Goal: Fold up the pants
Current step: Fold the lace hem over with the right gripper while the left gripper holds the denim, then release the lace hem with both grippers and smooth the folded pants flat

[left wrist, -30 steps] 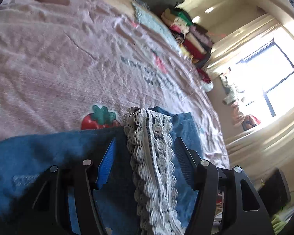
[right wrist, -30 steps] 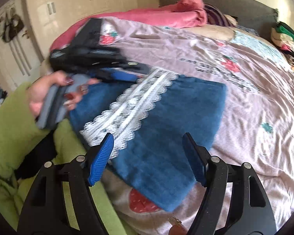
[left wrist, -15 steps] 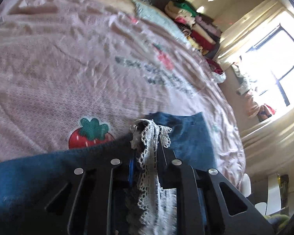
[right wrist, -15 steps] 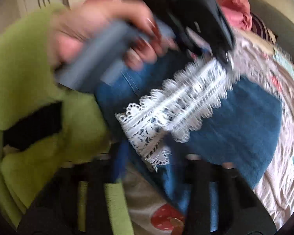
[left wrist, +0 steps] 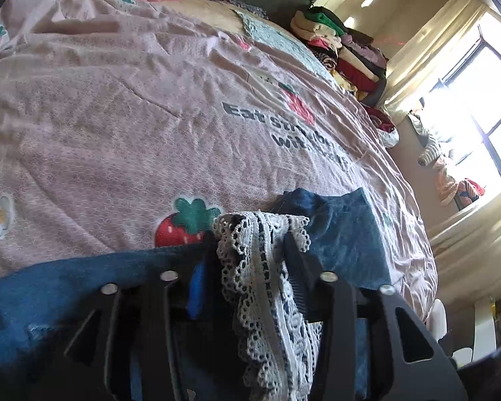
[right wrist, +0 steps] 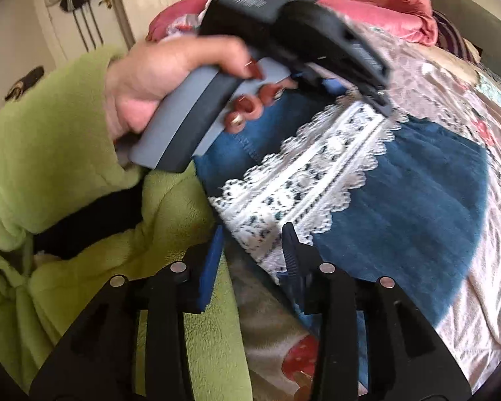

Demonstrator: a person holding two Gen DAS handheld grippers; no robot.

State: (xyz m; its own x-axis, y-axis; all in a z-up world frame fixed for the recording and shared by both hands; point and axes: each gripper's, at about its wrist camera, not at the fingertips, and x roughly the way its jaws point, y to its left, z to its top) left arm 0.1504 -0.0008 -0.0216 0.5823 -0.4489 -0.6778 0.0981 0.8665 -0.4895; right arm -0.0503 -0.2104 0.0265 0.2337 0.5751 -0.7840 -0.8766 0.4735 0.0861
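Denim pants [left wrist: 344,234] lace trim pinched by both fingers, fingertips hidden under cloth

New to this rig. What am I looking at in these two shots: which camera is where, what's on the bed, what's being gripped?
There is no robot here. A person holds a handheld two-finger gripper in each hand, and each gripper carries a fisheye camera that looks forward along its fingers.

In the left wrist view, the left gripper has its black fingers closed on the white lace strip of the blue pants. The pants lie on a pink strawberry-print bedspread. Folded clothes are stacked at the far edge of the bed.

In the right wrist view, the right gripper has its fingers on either side of the near end of the same lace strip, apparently pinching it. The person's left hand, in a green sleeve, grips the left tool's grey handle higher up along the lace.
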